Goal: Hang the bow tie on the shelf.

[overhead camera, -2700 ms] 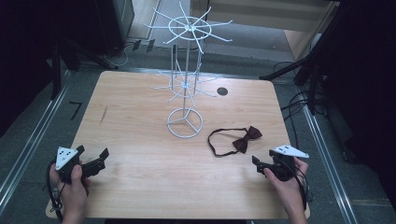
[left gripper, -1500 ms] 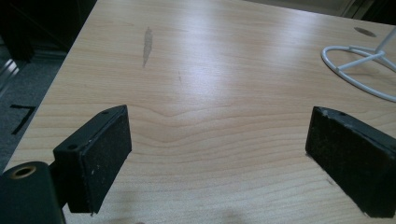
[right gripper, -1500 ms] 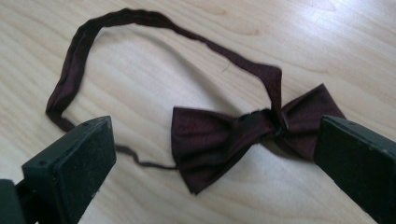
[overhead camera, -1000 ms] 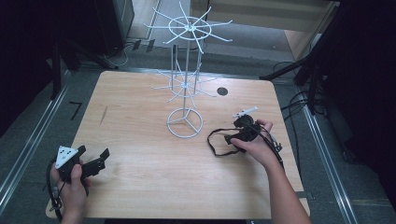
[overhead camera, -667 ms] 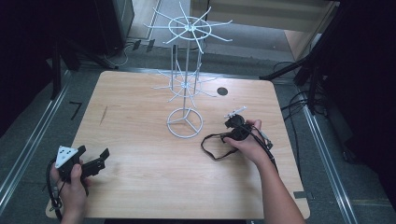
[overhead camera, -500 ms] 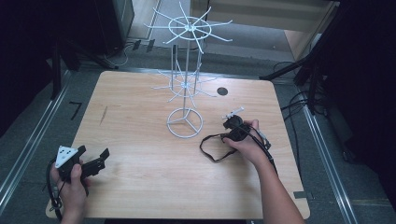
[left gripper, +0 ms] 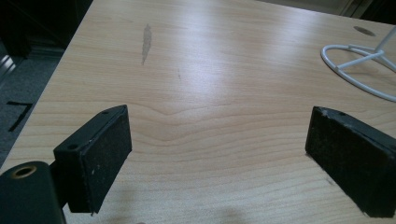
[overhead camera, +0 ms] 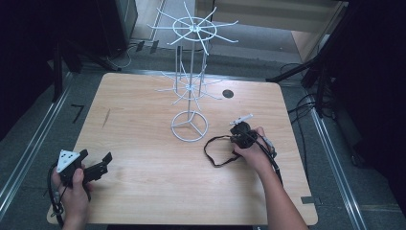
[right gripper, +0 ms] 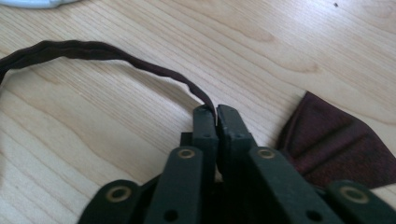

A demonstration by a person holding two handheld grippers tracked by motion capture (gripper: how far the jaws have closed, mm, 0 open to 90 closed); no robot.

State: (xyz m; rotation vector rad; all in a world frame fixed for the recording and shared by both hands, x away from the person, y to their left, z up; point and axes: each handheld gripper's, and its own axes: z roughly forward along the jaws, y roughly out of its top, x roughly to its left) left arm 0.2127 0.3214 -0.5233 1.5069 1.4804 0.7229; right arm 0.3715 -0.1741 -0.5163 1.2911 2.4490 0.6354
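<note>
A dark maroon bow tie lies on the wooden table, its thin neck strap curling out in a loop to the left. My right gripper is shut on the strap close to the bow, down at the table surface; in the high view it sits right of the rack's base. My left gripper rests at the table's front left corner, held in a hand. Its pads stand wide apart over bare wood with nothing between them.
A tall white wire rack with spoked arms stands at the table's centre back on a ring base. A round cable hole lies behind it. Dark floor, rails and cables surround the table.
My right gripper came forward from the front right corner to the bow tie, shut on its strap and dragged it slightly left. The left gripper stayed still.
</note>
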